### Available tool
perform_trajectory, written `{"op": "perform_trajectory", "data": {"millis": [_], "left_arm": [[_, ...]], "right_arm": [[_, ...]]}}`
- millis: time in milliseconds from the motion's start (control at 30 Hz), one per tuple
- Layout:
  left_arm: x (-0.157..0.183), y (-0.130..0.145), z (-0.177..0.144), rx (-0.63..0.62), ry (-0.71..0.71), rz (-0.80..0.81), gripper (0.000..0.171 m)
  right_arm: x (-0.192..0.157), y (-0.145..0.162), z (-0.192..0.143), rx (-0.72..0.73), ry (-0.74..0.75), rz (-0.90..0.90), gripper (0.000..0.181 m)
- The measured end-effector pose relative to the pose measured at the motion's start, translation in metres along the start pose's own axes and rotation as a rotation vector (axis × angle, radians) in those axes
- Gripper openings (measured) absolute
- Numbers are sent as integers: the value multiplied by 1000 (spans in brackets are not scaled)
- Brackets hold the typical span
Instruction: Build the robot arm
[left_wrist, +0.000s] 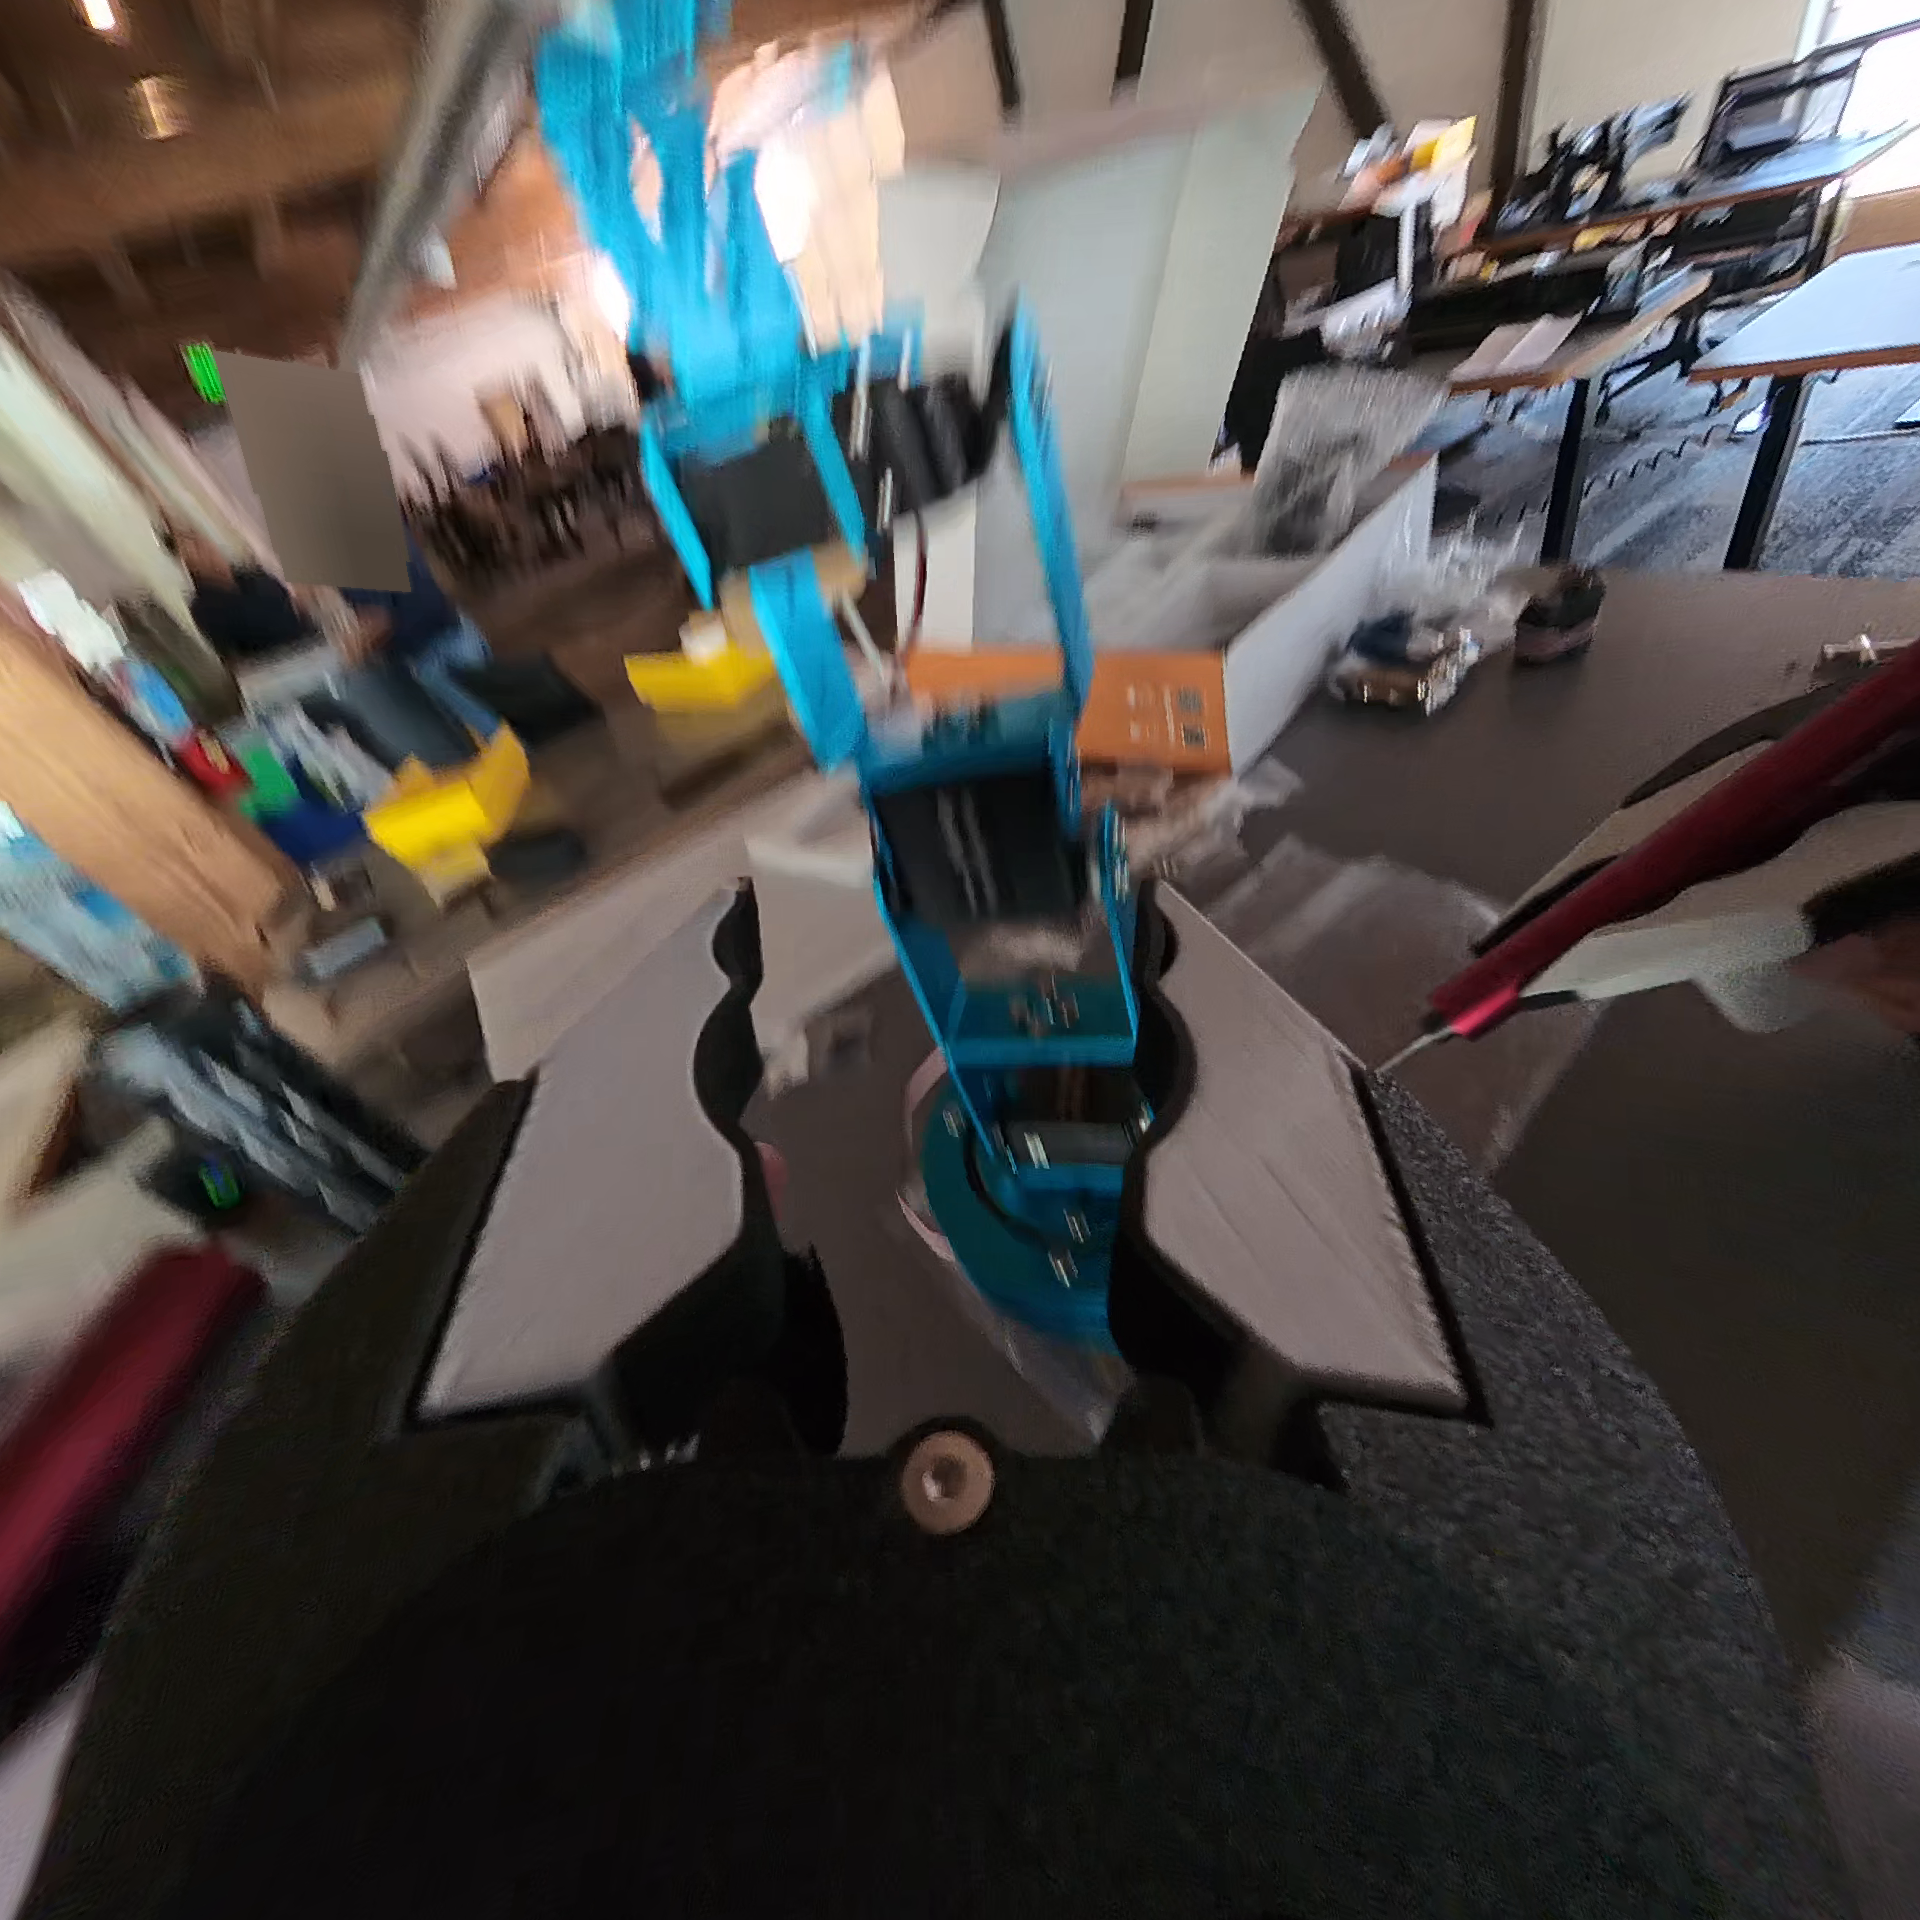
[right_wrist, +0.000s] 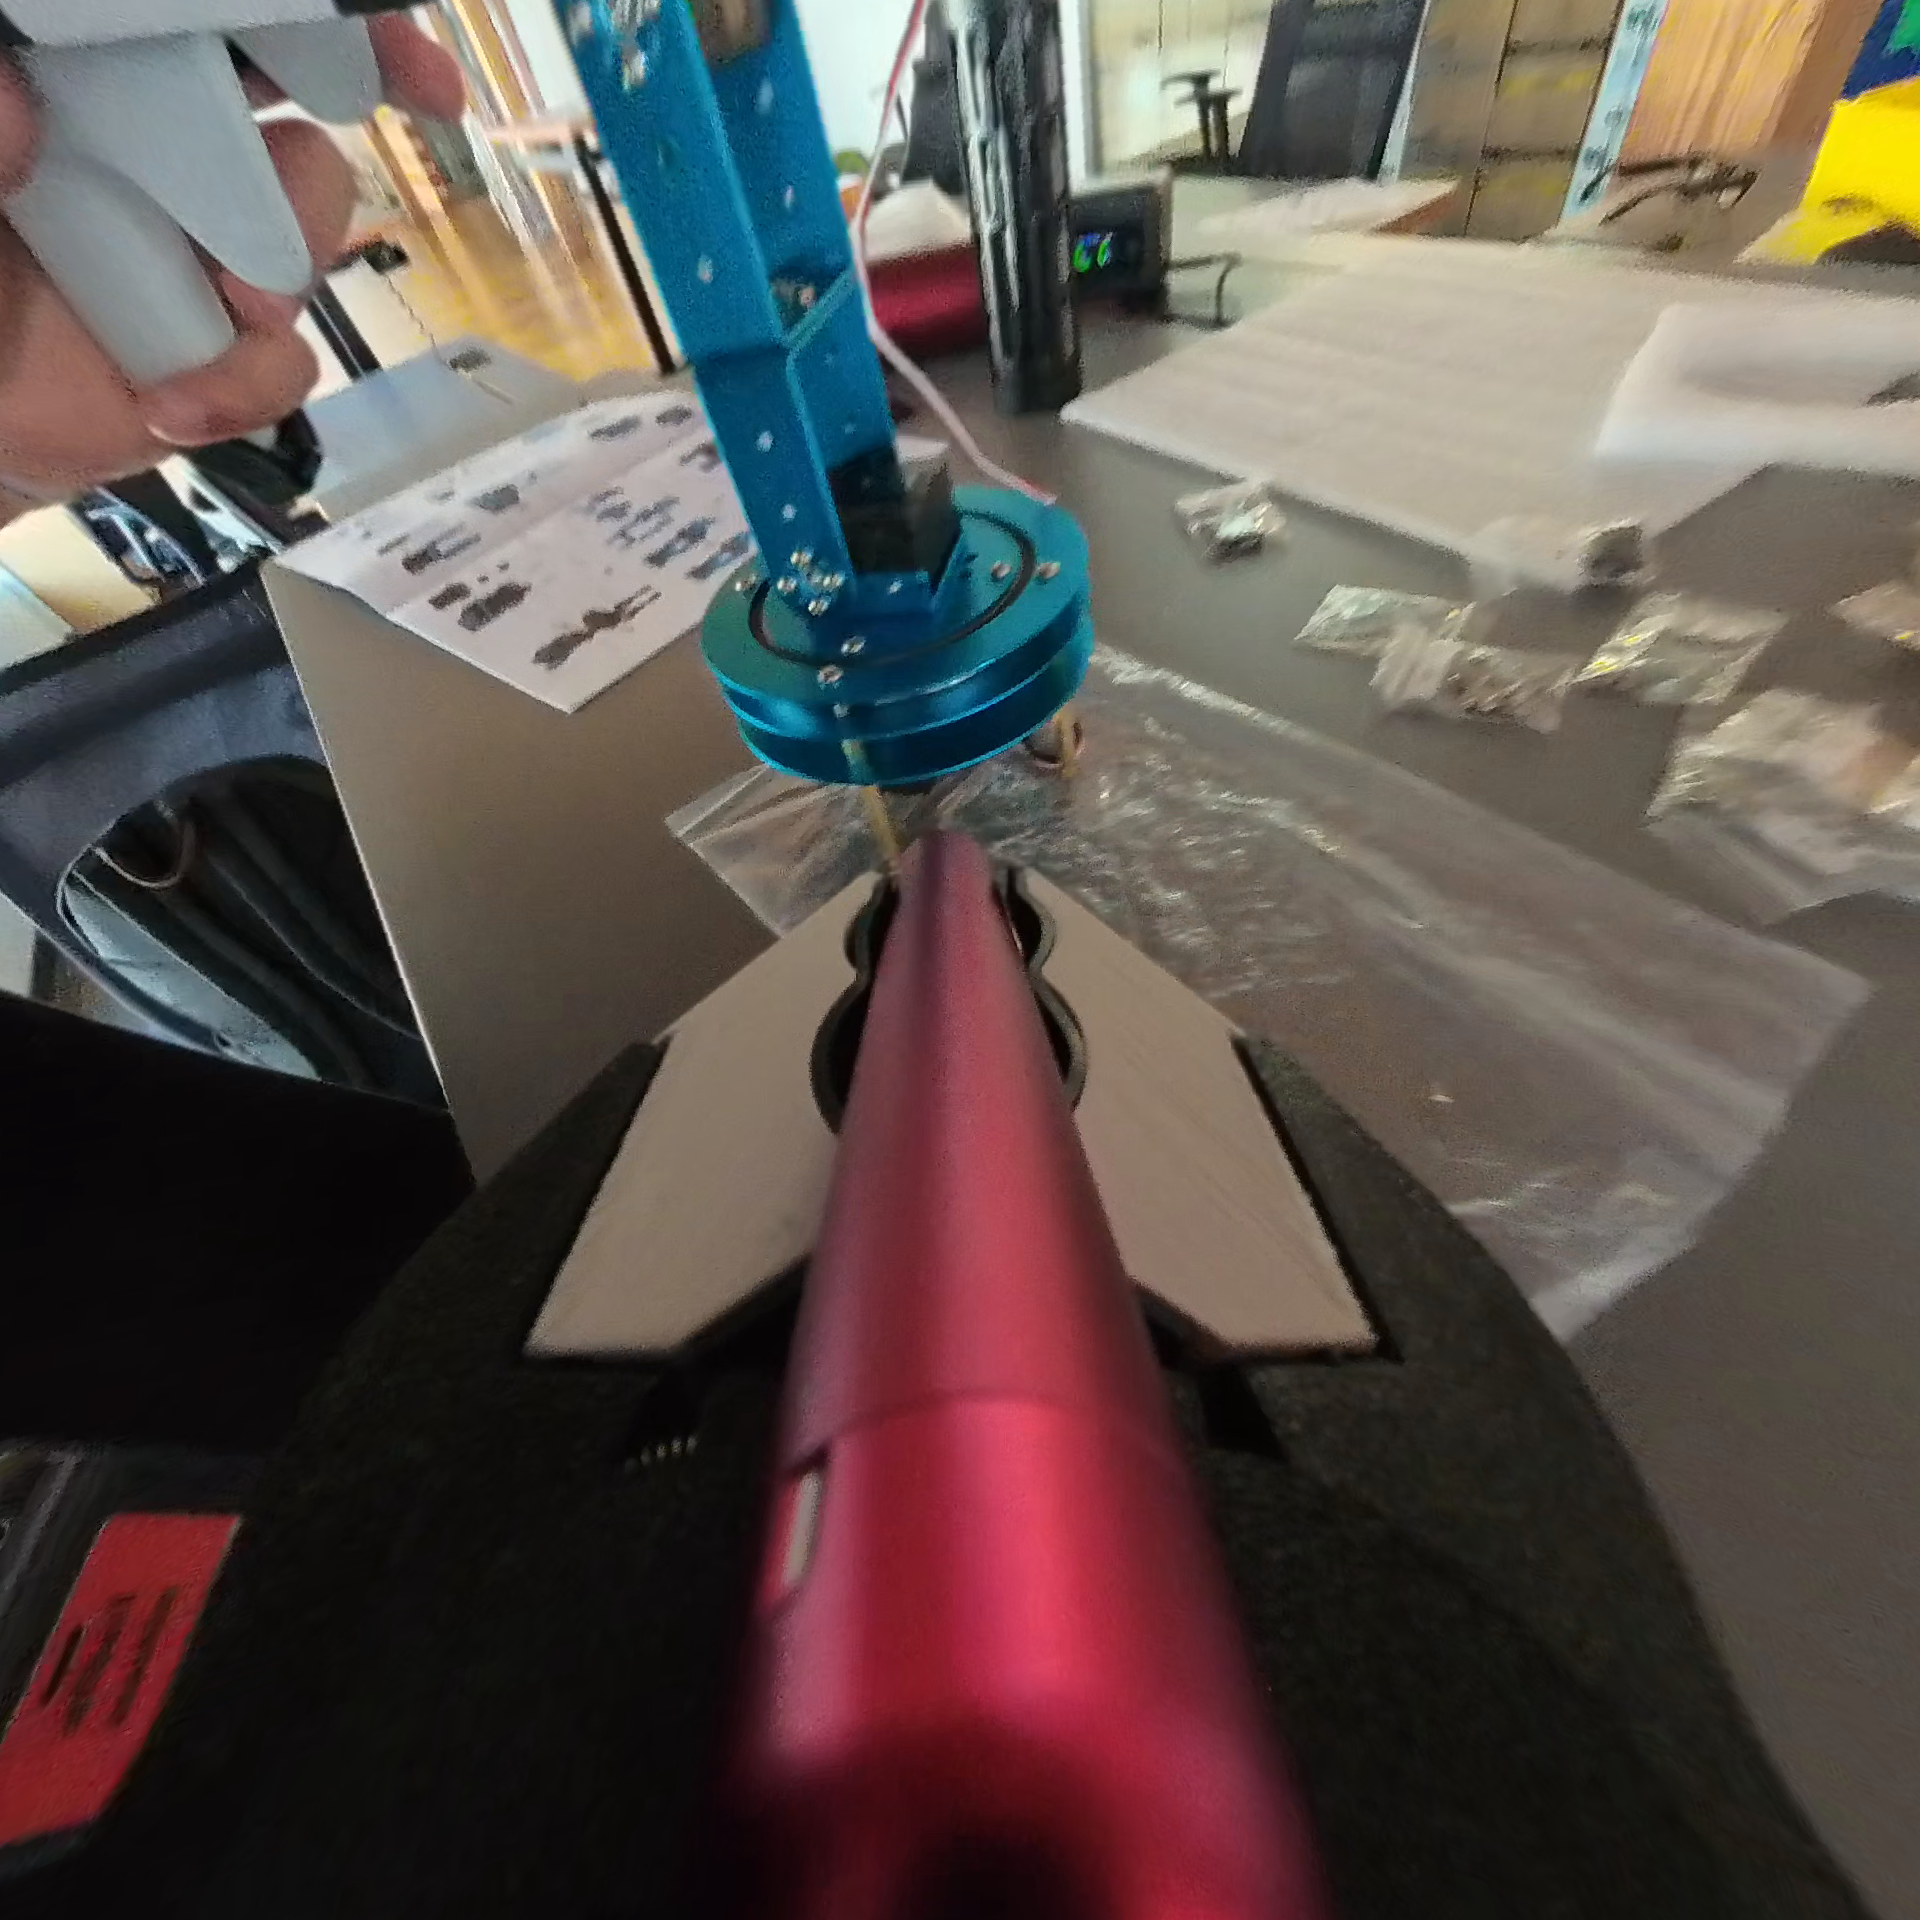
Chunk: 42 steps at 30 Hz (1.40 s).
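Observation:
A blue metal robot-arm kit stands on a round blue base with brass legs, over a clear plastic bag. My left gripper is open. Its jaws stand wide on either side of the arm's lower part, which lies against the right finger, with a gap on the left. My right gripper is shut on a red screwdriver. The screwdriver's tip points at a brass leg under the base. The screwdriver also shows in the left wrist view, right of the blue arm.
A grey box topped by a printed sheet stands left of the base. Small bags of parts and white foam sheets lie on the dark table. A hand on a white handle is at top left. An orange box lies beyond.

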<state>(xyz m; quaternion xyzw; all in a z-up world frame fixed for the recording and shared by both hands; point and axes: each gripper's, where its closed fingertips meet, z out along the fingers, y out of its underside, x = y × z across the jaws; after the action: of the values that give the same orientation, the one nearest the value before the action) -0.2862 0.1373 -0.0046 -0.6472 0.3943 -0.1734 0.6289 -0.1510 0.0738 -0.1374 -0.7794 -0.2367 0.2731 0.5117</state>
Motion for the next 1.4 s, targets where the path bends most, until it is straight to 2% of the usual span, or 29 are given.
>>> {"op": "perform_trajectory", "data": {"millis": [100,233,400,567,733,900,1167,1300,1400], "left_arm": [[11,41,-6,-117,18,-95,66],[36,84,-12,-212,58,-212,56],[68,118,-13,-291,115,-312,49],[88,140,-14,-356,146,-308,40],[107,154,-8,-410,182,-171,27],[115,157,7,-430,176,-73,27],[113,132,16,-285,141,92,27],[114,116,11,-189,163,39,24],[112,94,2,-60,168,-16,16]], "right_arm": [[-17,12,26,-47,2,-17,23],[-11,21,49,-133,92,-60,23],[-14,25,59,-187,3,-41,24],[-16,26,57,-210,-26,-51,23],[-22,23,52,-208,-52,-36,24],[-36,2,35,-145,-77,4,24],[-62,-32,11,-50,-136,56,24],[-71,-44,5,-3,-179,107,24],[-76,-51,1,44,-221,166,23]]}}
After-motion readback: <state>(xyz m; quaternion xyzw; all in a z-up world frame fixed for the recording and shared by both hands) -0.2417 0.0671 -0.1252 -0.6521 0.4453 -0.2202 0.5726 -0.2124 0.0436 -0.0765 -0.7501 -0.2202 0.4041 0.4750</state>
